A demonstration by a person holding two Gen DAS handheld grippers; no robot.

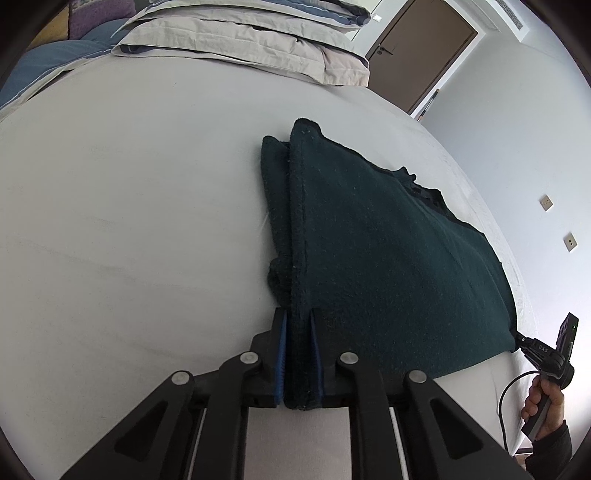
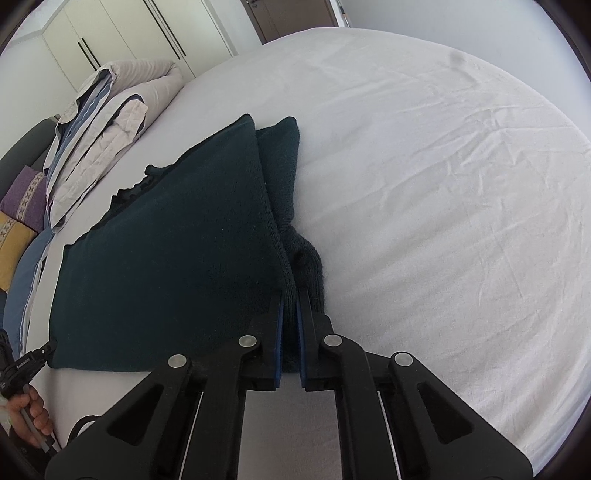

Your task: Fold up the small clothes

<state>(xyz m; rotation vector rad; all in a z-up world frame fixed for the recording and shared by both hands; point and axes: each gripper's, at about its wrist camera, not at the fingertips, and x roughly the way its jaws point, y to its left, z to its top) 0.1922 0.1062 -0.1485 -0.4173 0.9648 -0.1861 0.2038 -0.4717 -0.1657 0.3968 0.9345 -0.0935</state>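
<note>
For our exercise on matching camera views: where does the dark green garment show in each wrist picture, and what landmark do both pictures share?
Left wrist: the garment runs from centre to the right edge, its near left corner between the left gripper fingers.
Right wrist: the garment fills centre-left, its near right corner between the right gripper fingers.
Shared landmark: the folded quilt.

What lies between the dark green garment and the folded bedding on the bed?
Only bare white sheet lies between the garment and the bedding; the right wrist view shows it.

Bedroom, bed (image 2: 424,166), wardrobe (image 2: 122,33) (folded duvet (image 1: 258,40))
</note>
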